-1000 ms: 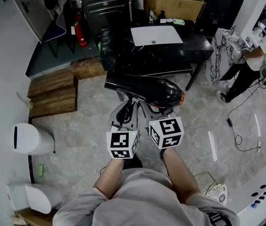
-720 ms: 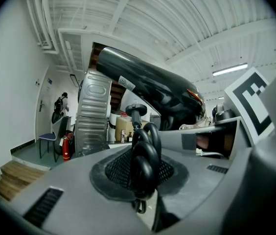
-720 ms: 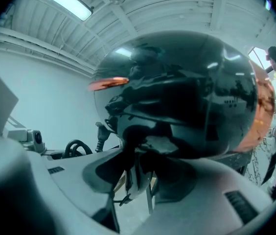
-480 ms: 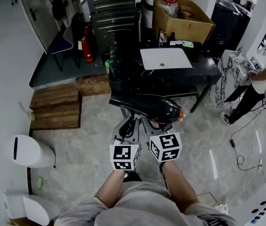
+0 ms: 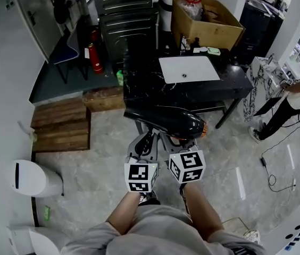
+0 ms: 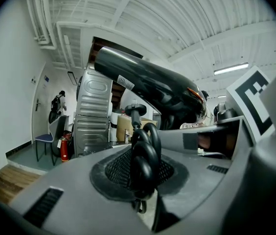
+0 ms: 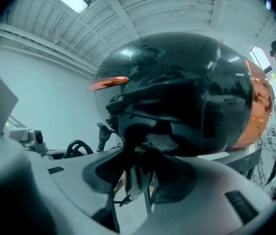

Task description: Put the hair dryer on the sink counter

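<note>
hair dryer [image 5: 163, 120] is in the air, carried by both tools over the tiled floor [image 5: 86, 163], just short of the black desk [image 5: 150, 86] with the white sink [image 5: 189, 69]. it's not on the desk. the body lies crosswise, right above both tools' tips.

right tool [image 5: 181, 141] is clenched on the dryer's handle [image 7: 130, 131], with the body bulging directly over its jaws. left tool [image 5: 142, 140] is clamped on the coiled cord [image 6: 144, 155], loops pinched between the pads, dryer barrel up and ahead of it.

head view: the body covers the handle and most of both jaw sets, so contact isn't readable there. right gripper view: the dryer fills the frame, the barrel end is out of sight and the desk is mostly blocked. the handle sits in deep shadow, so exact pad contact is hard to make out.
</note>
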`<state>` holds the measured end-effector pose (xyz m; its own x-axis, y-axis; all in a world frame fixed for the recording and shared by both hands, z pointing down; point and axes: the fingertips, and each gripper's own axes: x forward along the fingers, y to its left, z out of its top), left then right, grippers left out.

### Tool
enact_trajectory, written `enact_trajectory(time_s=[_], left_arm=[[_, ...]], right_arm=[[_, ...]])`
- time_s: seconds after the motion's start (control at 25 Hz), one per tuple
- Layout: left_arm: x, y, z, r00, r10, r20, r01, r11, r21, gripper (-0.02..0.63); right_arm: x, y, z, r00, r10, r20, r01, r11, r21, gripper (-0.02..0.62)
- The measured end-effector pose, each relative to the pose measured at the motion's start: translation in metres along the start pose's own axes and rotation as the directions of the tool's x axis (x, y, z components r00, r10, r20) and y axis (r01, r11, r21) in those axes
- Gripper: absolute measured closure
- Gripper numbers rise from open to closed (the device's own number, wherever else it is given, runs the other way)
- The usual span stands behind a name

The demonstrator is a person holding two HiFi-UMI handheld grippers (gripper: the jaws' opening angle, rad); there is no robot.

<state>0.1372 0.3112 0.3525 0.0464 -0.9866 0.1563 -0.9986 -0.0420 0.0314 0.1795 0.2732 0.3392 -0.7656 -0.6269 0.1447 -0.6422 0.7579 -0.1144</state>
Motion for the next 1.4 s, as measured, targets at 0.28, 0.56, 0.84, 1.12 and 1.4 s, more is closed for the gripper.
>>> enact_trajectory(time_s=[0.28, 0.56, 0.84, 1.12, 1.4], left_arm=[[0.014, 0.028, 0.005, 0.999, -0.043, -0.005, 0.043, 0.999, 0.018, 0.537], [0.024, 0.051, -0.001, 0.999, -0.032, -0.027, 0.032, 0.999, -0.007, 0.537], [0.051, 0.083, 0.003, 1.0, 0.017, -0.018, -0.017, 1.0, -0.02, 0.537], [0.1, 0.113, 0.012, 0.997, 0.063, -0.032, -0.063, 0.998, 0.0, 0.537], [0.159, 0.129, 0.04, 0.996, 0.089, -0.029, -0.088, 0.996, 0.027, 0.537]], right_arm=[[0.029, 0.003, 0.003, 1.0, -0.029, 0.007, 0.029, 0.999, 0.024, 0.408], [0.054, 0.005, 0.0, 0.999, -0.029, -0.019, 0.029, 0.999, 0.03, 0.408], [0.093, 0.003, 0.003, 0.999, 0.02, -0.026, -0.019, 1.0, 0.017, 0.408], [0.15, -0.018, 0.017, 0.998, 0.068, -0.019, -0.067, 0.998, 0.01, 0.408], [0.202, -0.059, 0.045, 0.995, 0.103, 0.011, -0.104, 0.994, 0.038, 0.408]])
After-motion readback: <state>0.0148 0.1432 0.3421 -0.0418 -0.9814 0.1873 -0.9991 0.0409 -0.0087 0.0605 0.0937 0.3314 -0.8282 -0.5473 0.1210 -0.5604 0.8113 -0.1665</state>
